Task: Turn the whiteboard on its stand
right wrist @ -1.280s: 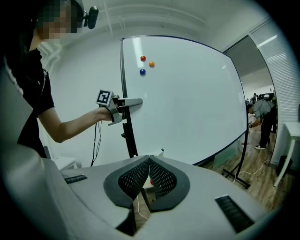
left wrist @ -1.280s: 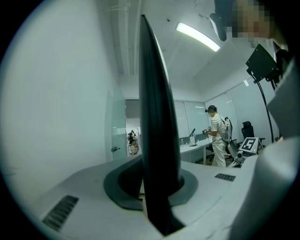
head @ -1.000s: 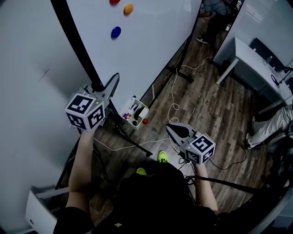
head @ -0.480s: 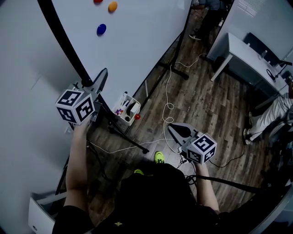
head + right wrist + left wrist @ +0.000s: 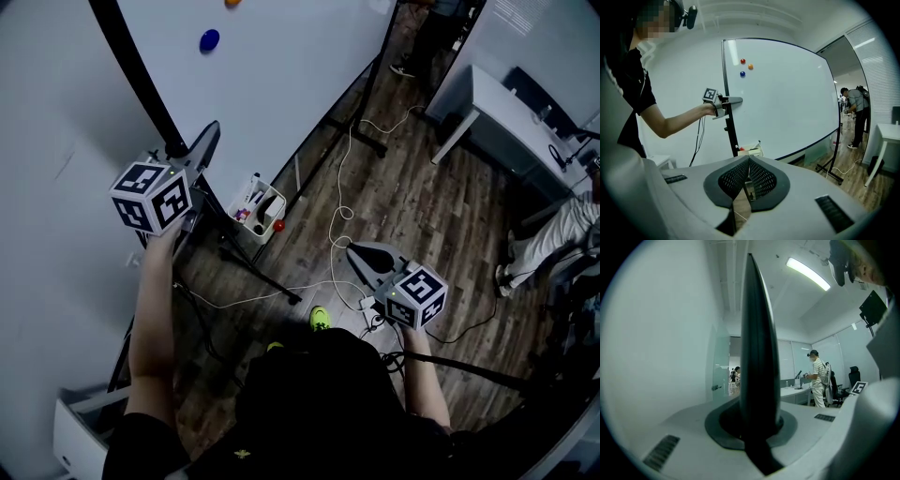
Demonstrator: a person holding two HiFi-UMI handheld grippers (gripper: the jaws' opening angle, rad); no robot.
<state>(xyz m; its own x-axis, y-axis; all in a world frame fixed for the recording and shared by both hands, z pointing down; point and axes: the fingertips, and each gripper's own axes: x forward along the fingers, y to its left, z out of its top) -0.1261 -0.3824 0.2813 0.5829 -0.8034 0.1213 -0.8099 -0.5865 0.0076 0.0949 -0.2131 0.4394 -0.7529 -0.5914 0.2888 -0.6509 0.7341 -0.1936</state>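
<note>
The whiteboard (image 5: 281,84) stands on its wheeled stand, white with a black frame (image 5: 131,66) along its near edge. My left gripper (image 5: 202,141) is shut on that frame at about mid height. In the left gripper view the black frame (image 5: 757,357) runs upright between the jaws of my left gripper (image 5: 757,427). The right gripper view shows the whole whiteboard (image 5: 787,103) with the left gripper (image 5: 736,100) clamped on its left edge. My right gripper (image 5: 361,253) hangs shut over the floor, apart from the board, with nothing held (image 5: 749,161).
A white marker tray (image 5: 258,211) sits below the board near the stand's leg. White cables (image 5: 342,216) trail over the wooden floor. The stand's far foot (image 5: 366,141) lies beyond. A white desk (image 5: 511,117) and a person (image 5: 553,234) are at the right.
In the head view my left gripper and the frame it holds have shifted up and to the left, and the magnets have slid toward the top edge. The right gripper has barely moved.
</note>
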